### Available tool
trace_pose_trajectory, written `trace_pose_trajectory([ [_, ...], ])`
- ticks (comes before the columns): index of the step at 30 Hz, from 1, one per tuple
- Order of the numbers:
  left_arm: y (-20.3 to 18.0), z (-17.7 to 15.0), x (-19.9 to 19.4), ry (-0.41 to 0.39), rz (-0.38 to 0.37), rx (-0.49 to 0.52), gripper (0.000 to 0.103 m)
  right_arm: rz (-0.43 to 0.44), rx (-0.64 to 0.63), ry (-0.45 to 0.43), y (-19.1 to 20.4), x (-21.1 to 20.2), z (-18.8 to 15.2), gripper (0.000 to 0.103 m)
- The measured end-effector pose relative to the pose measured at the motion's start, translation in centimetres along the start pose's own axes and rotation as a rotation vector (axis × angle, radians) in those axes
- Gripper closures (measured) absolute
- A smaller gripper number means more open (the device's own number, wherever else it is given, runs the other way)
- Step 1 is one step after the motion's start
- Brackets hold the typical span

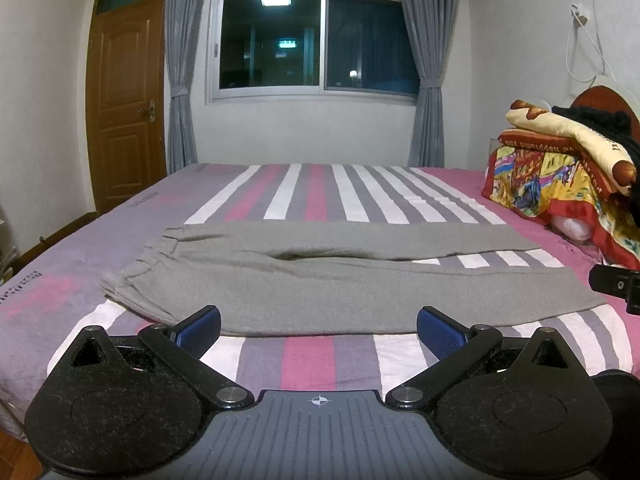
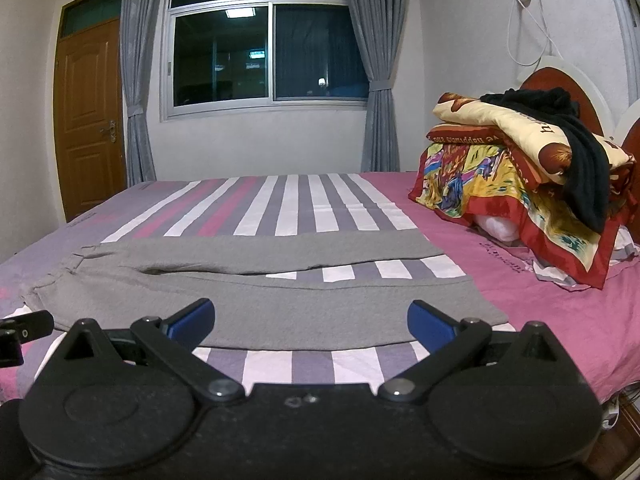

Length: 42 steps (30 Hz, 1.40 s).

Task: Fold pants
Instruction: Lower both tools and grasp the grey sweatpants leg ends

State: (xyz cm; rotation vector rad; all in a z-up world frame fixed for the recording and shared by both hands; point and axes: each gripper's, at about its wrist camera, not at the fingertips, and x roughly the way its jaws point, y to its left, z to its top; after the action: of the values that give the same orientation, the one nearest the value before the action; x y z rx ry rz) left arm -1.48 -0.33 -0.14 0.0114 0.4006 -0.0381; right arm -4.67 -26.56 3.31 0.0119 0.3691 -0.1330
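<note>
Striped pink-purple-white bedsheet (image 1: 312,356) is carrying flat grey cotton pants (image 1: 320,280), long axis running L-R ahead; we're hovering left gripper (image 1: 318,326) nearer waistband, right gripper (image 2: 310,322) nearer cuffs, both jaws wide, empty.

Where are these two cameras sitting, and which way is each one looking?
Left wrist view: on the left gripper, jaws open, looking across the bed toward the window; the right gripper's tip shows at the right edge.
Right wrist view: on the right gripper, jaws open, facing likewise; the left gripper's tip shows at the left edge.
Both show the grey pants spread flat on the striped sheet, the door and the bedding pile.
</note>
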Motion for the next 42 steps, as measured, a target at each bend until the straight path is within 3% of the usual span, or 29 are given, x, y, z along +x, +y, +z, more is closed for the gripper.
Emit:
trace_pose_trajectory([
  [13,0.7,1.2,2.1,0.053,-0.006,0.013,0.000,0.037,-0.029,-0.013,0.6,0.8,-0.1,0.000],
  [21,2.0,4.0,4.3,0.012,0.006,0.020,0.000,0.104,-0.084,-0.067,0.9,3.1,3.5,0.000],
  [31,3.8,7.3,9.2,0.000,0.047,0.043,0.000,0.221,-0.124,-0.067,1.8,7.4,7.4,0.000],
  [35,6.1,9.5,12.6,-0.029,0.104,0.069,0.000,0.269,-0.167,-0.034,2.6,10.2,8.7,0.000],
  [40,11.2,12.2,19.9,0.035,0.130,0.107,0.000,0.366,-0.130,-0.007,2.6,15.1,10.8,0.003],
  [42,13.6,13.2,23.1,0.068,0.159,0.086,0.006,0.381,-0.141,-0.003,2.8,17.6,11.5,0.008],
])
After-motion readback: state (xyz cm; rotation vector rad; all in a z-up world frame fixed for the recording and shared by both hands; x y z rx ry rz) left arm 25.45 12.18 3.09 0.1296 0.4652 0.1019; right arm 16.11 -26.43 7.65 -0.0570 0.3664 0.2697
